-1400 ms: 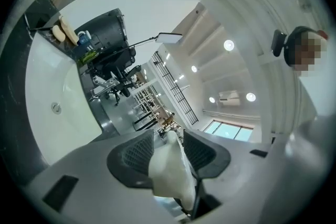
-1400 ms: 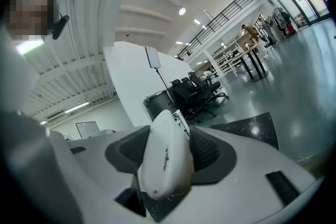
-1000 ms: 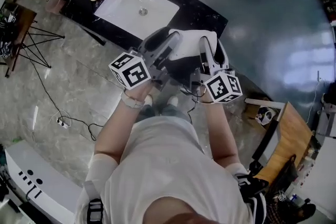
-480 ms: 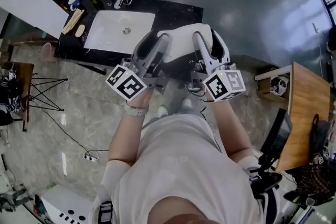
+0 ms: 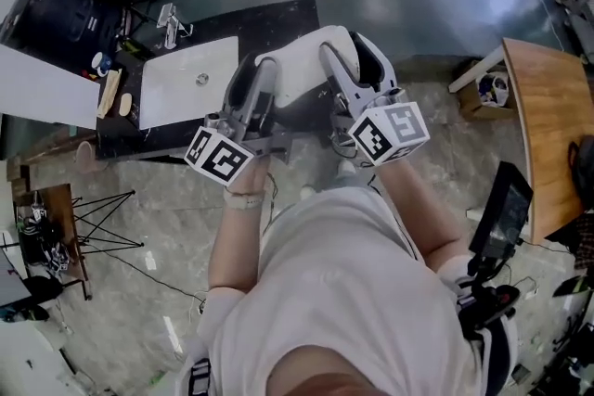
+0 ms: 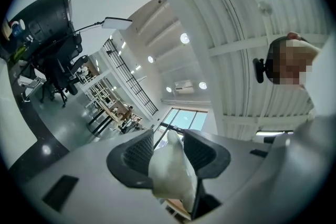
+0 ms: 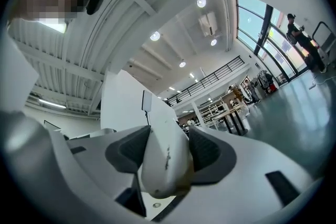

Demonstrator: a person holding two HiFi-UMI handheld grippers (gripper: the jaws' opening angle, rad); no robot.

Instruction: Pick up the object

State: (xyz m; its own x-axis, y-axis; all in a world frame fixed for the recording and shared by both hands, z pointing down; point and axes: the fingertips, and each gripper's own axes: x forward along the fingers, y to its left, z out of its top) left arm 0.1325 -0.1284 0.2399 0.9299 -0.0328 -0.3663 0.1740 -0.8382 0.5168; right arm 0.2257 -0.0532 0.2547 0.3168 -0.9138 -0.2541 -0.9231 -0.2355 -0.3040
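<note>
The object is a large white, smooth, rounded shell (image 5: 302, 60), held up in front of the person's chest. In the head view my left gripper (image 5: 258, 81) grips its left rim and my right gripper (image 5: 340, 68) its right rim. The left gripper view looks up at the ceiling, with the left gripper (image 6: 168, 140) shut on a white edge of the object (image 6: 170, 178) between the dark pads. In the right gripper view the right gripper (image 7: 166, 136) is likewise clamped on a thick white rim (image 7: 164, 162). The object's underside is hidden.
A black counter (image 5: 278, 19) with a white sink (image 5: 186, 79) and a faucet (image 5: 167, 19) stands at the upper left. A wooden table (image 5: 548, 116) is at the right, a tripod (image 5: 102, 223) at the left. Cables lie on the marble floor (image 5: 148, 283). Office chairs (image 6: 58, 68) stand beyond the counter.
Both grippers keep their hold on the white object. The person has turned, so the sink counter has slid left in the head view and the wooden table has come closer at the right.
</note>
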